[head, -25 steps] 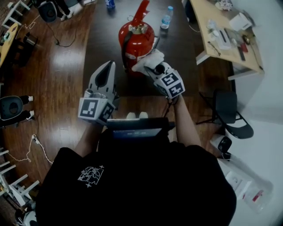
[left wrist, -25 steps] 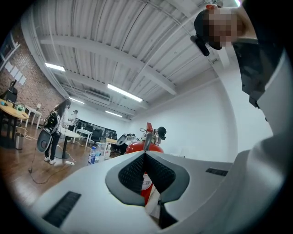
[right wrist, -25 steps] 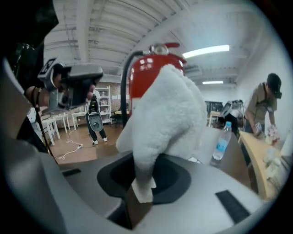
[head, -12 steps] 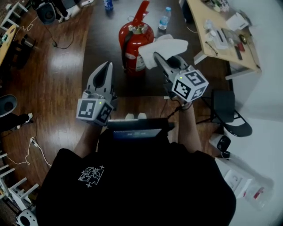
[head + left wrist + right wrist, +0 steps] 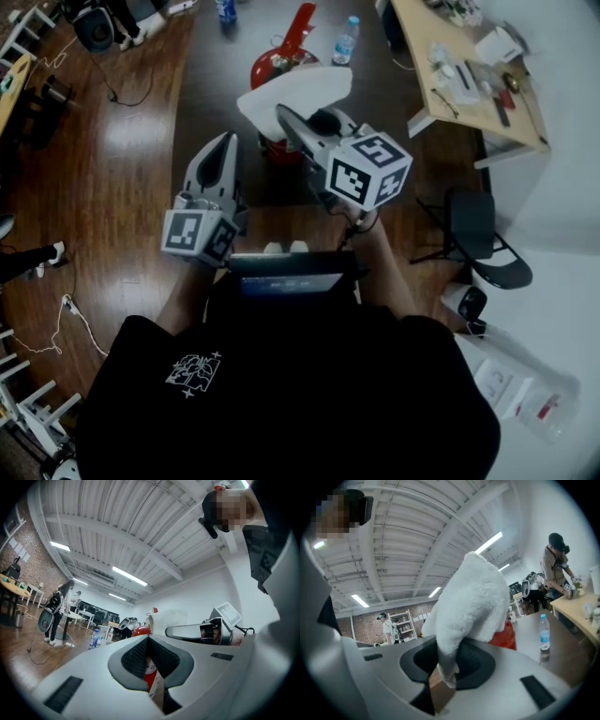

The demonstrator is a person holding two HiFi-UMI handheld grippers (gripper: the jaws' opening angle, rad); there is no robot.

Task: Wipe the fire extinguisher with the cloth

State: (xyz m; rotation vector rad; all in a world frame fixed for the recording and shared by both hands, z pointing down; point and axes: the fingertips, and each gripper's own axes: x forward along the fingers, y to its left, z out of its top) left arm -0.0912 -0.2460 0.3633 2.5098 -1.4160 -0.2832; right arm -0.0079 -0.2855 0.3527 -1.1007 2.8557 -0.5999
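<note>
— Where is the cloth?
— In the right claw [image 5: 284,117]. Its jaws are pinched onto one edge of the white cloth [image 5: 295,94]. In the right gripper view the rest of the fluffy fabric stands up above them.
— And the fire extinguisher?
— The red fire extinguisher [image 5: 267,67] stands upright on the dark worktop [image 5: 211,84], straight ahead of the person. In the head view the cloth covers most of its body. Only the red shoulder, the lever on top and a bit of the base show around it. I cannot tell whether the cloth is touching the cylinder.
— What about the other side?
— The left claw [image 5: 226,142] is held just left of the extinguisher, apart from it. Its jaws are closed tip to tip with nothing gripped. The left gripper view shows a strip of the red body through the slot below the tips.
— Anything else around?
— A clear water bottle [image 5: 347,39] stands on the worktop behind the extinguisher, to its right and near it. A black chair [image 5: 483,234] sits on the wooden floor [image 5: 122,159] off to the right.
</note>
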